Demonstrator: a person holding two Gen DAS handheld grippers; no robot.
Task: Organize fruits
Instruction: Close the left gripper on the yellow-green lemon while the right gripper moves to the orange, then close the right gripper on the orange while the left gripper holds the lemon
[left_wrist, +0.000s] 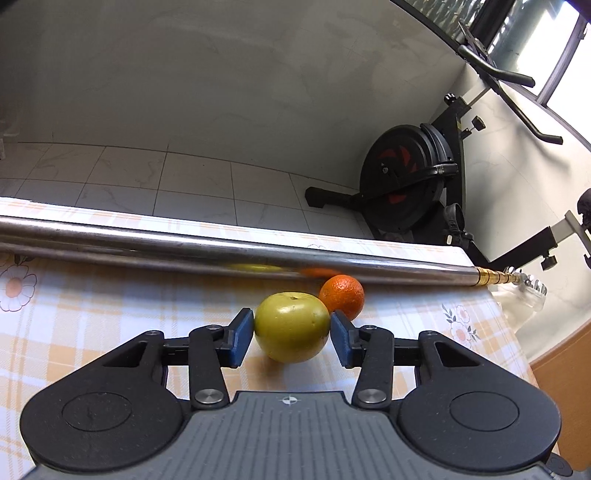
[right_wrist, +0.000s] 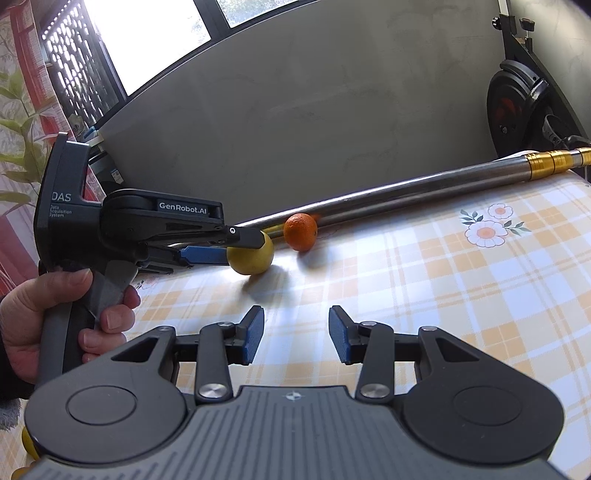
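A yellow-green apple (left_wrist: 291, 326) sits on the checked tablecloth (left_wrist: 110, 314), between the blue pads of my left gripper (left_wrist: 292, 332). The pads touch or nearly touch its two sides. An orange (left_wrist: 342, 296) lies just behind it to the right, against a metal pole (left_wrist: 221, 254). In the right wrist view the left gripper (right_wrist: 243, 243) reaches from the left onto the apple (right_wrist: 251, 254), with the orange (right_wrist: 301, 232) beside it. My right gripper (right_wrist: 296, 334) is open and empty above the cloth, nearer the front.
The steel pole (right_wrist: 406, 192) with a gold end lies across the far side of the table. An exercise bike (left_wrist: 406, 177) stands on the tiled floor beyond the table. A yellow fruit (right_wrist: 27, 441) shows at the lower left edge of the right wrist view.
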